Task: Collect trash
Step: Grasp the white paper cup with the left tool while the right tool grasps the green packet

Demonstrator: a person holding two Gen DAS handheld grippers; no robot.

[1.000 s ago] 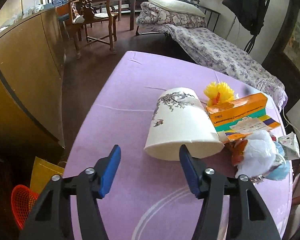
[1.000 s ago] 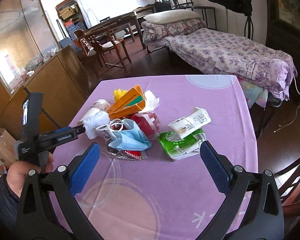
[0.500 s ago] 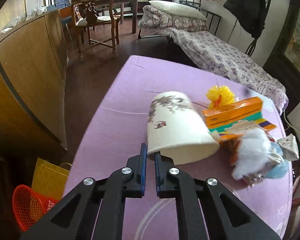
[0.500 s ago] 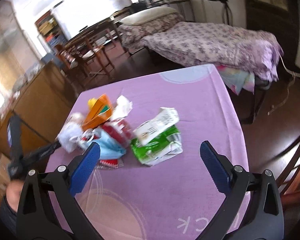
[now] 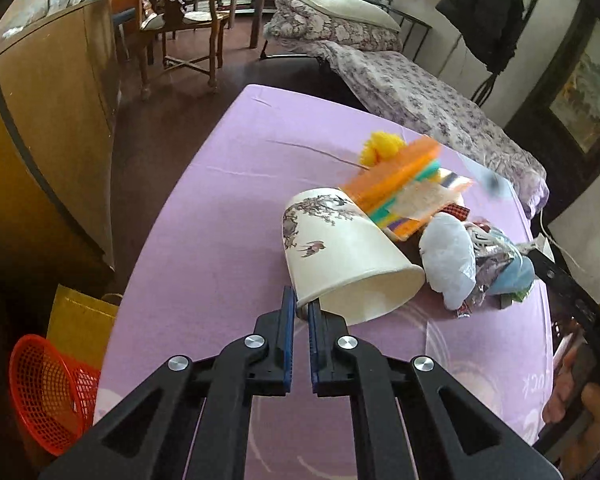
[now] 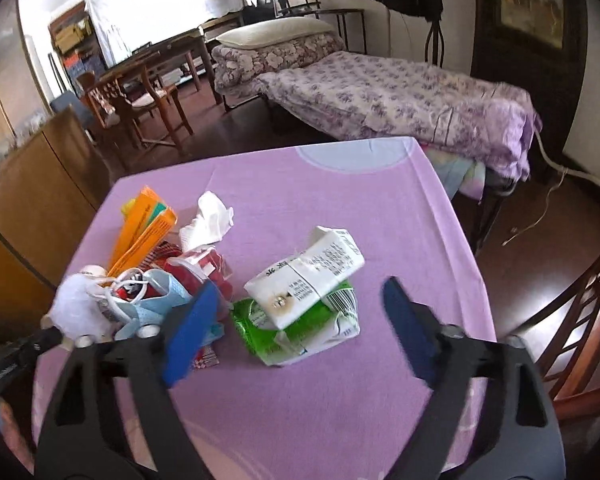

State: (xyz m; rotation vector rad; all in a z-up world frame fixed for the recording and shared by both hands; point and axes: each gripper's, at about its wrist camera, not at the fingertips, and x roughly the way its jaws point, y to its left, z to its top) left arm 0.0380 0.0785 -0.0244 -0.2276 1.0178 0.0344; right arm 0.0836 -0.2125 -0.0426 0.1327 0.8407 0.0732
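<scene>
A bed [image 6: 400,92] with a purple flowered cover runs along the far wall, a white pillow [image 6: 276,32] at its head. In front of it stands the bench [image 6: 332,188], covered with a lilac cloth, where the trash lies in a loose heap on the side toward the wooden cabinet [image 5: 48,120]. On the floor beside the bench, in the left wrist view, a red mesh basket [image 5: 48,392] sits just in front of a yellow bag [image 5: 80,320].

The largest piece of trash is a white paper cup [image 5: 340,256] printed with dark branches and birds, lying on its side with its mouth toward the camera. The left gripper [image 5: 300,312] has its blue fingers [image 5: 287,320] closed on the near rim of the cup, one pad outside the wall and one inside.

Behind the cup an orange carton [image 5: 396,172] leans, blurred, with a yellow tuft [image 5: 380,148] behind it. To the cup's right lie a white plastic bag [image 5: 448,256] and a blue face mask [image 6: 156,300].

Apart from the heap, a white carton [image 6: 312,276] rests on a crushed green packet [image 6: 292,328]. The right gripper [image 6: 296,328] hovers above these two, its fingers spread wide on either side and touching neither; its jaws have just been narrowing. A crumpled white tissue [image 6: 208,220] lies near the orange carton.
</scene>
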